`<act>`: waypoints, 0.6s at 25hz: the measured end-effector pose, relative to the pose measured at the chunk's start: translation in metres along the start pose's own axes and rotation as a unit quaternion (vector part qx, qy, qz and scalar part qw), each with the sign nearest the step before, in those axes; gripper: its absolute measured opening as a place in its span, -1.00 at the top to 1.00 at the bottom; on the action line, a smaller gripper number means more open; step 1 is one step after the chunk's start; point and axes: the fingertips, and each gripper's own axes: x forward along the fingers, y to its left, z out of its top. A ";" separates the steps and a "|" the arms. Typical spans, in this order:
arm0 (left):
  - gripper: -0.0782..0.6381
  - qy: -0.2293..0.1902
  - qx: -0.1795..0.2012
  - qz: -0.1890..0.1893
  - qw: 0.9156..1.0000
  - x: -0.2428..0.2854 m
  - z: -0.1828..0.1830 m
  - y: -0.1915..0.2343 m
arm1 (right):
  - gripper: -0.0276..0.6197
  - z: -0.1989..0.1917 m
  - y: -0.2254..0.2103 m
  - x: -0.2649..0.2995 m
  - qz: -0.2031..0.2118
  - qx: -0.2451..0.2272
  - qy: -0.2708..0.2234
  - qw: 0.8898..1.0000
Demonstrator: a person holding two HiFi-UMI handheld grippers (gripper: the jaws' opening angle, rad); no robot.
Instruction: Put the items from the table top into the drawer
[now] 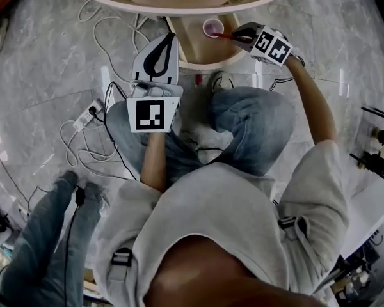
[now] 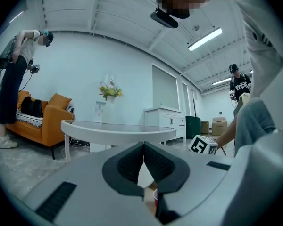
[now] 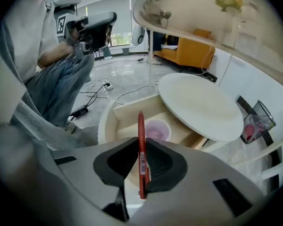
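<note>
Clamped a red pen [image 3: 142,161] upright between the pads of the right tongs [image 3: 140,142], pinched along the barrel, probably so one end could lead downward. Aimed steeply down over the open drawer [image 3: 127,109], just short of a pale pink cup [image 3: 155,130] already sitting inside. Judged the pen not yet delivered: above the drawer, not resting in it. Held the left tongs [image 2: 144,147] closed on nothing, level and off to the side above the knee, apparently parked clear of the drawer's mouth.

Found only in the right gripper view the pinch itself and the printed label on the pen. Found only in the head view both tongs at once, with the drawer pulled out beneath the round worktop [image 1: 179,8]. Caught farther off, in the left gripper view alone, an orange sofa [image 2: 47,121], a white cabinet [image 2: 165,121] and a standing person [image 2: 12,84] by the wall.
</note>
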 end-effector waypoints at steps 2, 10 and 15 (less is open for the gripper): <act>0.73 -0.002 -0.001 0.008 1.000 -0.003 0.000 0.005 | 0.71 0.005 0.013 0.019 0.023 -0.018 0.008 1.000; 0.73 -0.005 0.002 0.031 1.000 -0.019 0.002 0.021 | 0.71 0.019 0.051 0.079 0.083 -0.070 0.034 0.994; 0.73 -0.002 0.001 0.042 0.999 -0.025 0.001 0.027 | 0.71 0.020 0.059 0.105 0.098 -0.085 0.048 0.990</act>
